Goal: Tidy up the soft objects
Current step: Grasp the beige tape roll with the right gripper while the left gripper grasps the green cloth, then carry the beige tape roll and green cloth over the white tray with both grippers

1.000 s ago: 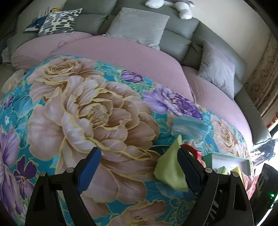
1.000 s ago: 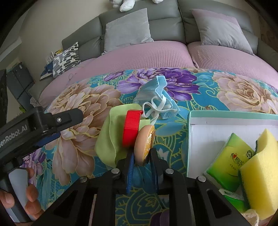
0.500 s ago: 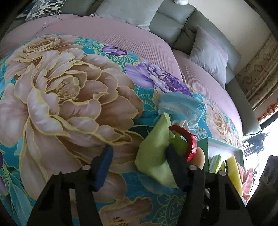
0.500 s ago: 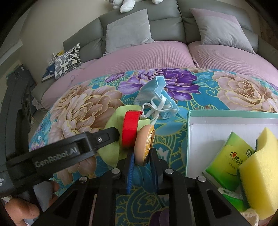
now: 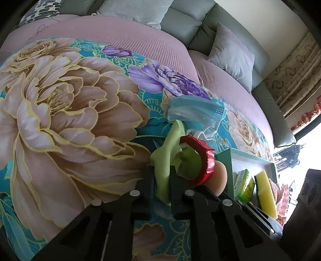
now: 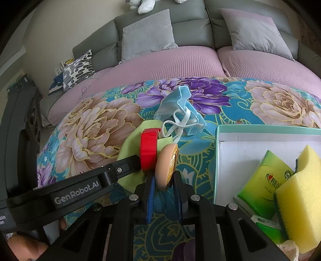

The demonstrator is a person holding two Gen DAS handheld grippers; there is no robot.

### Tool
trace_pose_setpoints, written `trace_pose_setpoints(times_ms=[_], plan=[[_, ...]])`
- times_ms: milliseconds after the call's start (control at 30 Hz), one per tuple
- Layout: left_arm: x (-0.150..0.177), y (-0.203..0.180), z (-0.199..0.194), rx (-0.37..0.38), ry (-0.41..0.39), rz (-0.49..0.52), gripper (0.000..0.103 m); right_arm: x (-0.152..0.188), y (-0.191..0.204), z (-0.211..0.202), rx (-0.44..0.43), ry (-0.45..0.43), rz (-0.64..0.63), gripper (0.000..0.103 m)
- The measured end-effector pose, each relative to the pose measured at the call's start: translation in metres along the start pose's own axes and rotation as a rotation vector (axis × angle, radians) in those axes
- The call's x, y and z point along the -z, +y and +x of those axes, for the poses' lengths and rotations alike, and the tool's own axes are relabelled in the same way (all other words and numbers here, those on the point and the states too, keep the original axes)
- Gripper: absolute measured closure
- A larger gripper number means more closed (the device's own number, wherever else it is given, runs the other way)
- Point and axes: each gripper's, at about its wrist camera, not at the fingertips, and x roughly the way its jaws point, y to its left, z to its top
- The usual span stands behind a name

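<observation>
Two claws seen over a sofa. Since a second earlier: left claw (image 5: 162, 178) gone from spread wide and empty to clenched on a fold of the green cloth (image 5: 166, 148), and brought lower and nearer to it. Right claw (image 6: 163, 180) unmoved, grasping as before the tan padded disc (image 6: 167, 166) held on edge. Red ring (image 6: 148, 148) upright as before, touching the disc at its 9 o'clock; its support not visible.

Set on a floral spread (image 6: 96, 124) of teal, pale peonies and purple blooms, laid over the pink-covered seat (image 6: 170, 62) of a grey sofa. Grey cushions (image 6: 148, 34) at 12 o'clock in the right view, a black-and-white patterned cushion (image 6: 79, 69) at 10 o'clock, a white plush toy (image 6: 145, 5) on the sofa back at the top edge. Patterned curtain (image 5: 291, 76) at 2 o'clock in the left view.

Green cloth soft, lime-coloured, bunched and pulled up into a peak between the left pads, at 9 o'clock of the ring. Crumpled blue face mask (image 6: 176, 104) with white ear loops just beyond, at 12 o'clock of the cloth. Mint-rimmed white box (image 6: 260, 128) at 3 o'clock in the right view, holding a green tissue pack (image 6: 264, 180) and a yellow sponge (image 6: 301, 196) side by side.
</observation>
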Motion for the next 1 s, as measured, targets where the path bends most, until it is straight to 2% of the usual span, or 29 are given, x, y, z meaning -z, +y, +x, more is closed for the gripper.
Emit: trace_pose_setpoints(times_ms=[200,400,700,1000], plan=[[-0.002,-0.001,-0.011,-0.026,-0.052,0.001,0.095,0.000,-0.001,-0.003,0.000,-0.015,0.005,0.084],[-0.007,-0.002,-0.031,-0.120,-0.124,0.035,0.095,-0.001,-0.006,-0.008,0.009,-0.028,0.014,0.086],[-0.011,-0.001,-0.056,-0.150,-0.196,0.038,0.095,-0.004,-0.009,-0.025,0.004,-0.072,0.019,0.086],[-0.015,-0.016,-0.102,-0.133,-0.333,0.076,0.095,-0.011,-0.009,-0.064,-0.011,-0.171,0.017,0.086]])
